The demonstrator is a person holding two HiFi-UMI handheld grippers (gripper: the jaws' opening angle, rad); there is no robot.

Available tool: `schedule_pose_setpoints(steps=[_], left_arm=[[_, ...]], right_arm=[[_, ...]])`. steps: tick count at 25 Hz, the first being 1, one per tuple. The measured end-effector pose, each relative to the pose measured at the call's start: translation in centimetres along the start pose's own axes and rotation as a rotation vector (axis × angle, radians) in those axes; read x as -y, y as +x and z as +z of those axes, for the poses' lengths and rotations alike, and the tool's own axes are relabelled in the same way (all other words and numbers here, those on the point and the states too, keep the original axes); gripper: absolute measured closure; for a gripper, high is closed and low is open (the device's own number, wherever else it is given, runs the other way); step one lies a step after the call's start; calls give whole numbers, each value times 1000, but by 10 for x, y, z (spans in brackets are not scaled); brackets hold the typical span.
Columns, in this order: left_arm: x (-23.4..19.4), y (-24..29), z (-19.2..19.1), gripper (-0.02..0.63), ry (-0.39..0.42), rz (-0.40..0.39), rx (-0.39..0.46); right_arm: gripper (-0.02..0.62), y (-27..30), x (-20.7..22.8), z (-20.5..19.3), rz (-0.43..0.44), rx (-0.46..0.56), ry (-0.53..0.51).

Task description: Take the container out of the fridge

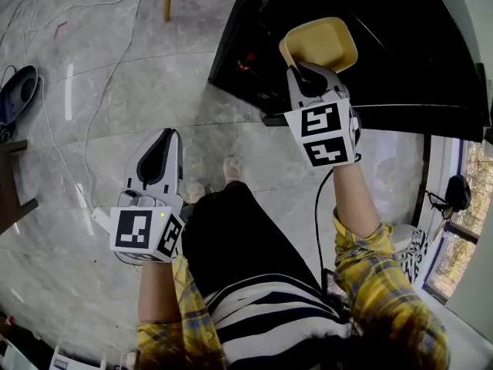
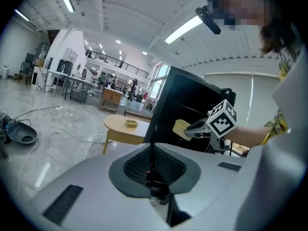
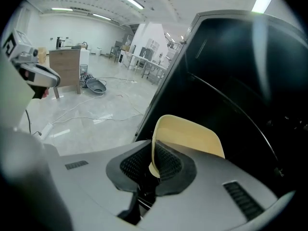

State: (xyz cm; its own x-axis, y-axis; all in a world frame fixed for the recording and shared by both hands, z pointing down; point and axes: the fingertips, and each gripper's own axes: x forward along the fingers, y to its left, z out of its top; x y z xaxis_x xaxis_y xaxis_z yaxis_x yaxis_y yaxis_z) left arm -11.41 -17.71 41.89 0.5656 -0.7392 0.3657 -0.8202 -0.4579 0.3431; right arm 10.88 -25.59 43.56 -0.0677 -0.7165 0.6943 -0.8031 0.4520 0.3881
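Grippers, count: we see two, one in each of the person's hands, and each carries one cube with square markers.
Right gripper point(image 3: 152, 153): its jaws are clamped on the rim of the container. The thin wall is pinched between the two ribbed pads.
Left gripper point(image 2: 152, 153): its jaws are pressed together with nothing between them. In the head view it hangs low over the floor, well apart from the fridge.
Container point(image 1: 318, 43): we count one. It is pale yellow and shallow, with rounded corners. In the right gripper view it stands tilted on its edge.
Container, place: it is held up by the right gripper at the open front of the fridge, with the dark inside behind it. We cannot tell whether it is still within the fridge or just clear of it.
Fridge point(image 1: 400, 45): we count one, black. In the right gripper view, thin shelf lines show in its dark inside.
Right marker cube point(image 1: 327, 133): one, just behind that gripper's jaws.
Left marker cube point(image 1: 142, 233): one, at the wrist end of the left gripper.
Round table point(image 2: 126, 129): one, of light wood, near the fridge in the left gripper view. One small tray point(image 2: 131, 124) sits on its top.
Floor point(image 1: 92, 129): grey polished stone. White cables point(image 1: 115, 60) trail across it, and we count at least two.
Sleeves point(image 1: 385, 284): two, in yellow plaid.
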Motion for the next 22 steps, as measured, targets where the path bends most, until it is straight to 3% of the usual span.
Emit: schedule_pose_setpoints(steps=[22], left_arm=[[4, -61, 57, 569, 104, 49, 50]], right_arm=[[554, -99, -59, -1, 75, 54, 46]])
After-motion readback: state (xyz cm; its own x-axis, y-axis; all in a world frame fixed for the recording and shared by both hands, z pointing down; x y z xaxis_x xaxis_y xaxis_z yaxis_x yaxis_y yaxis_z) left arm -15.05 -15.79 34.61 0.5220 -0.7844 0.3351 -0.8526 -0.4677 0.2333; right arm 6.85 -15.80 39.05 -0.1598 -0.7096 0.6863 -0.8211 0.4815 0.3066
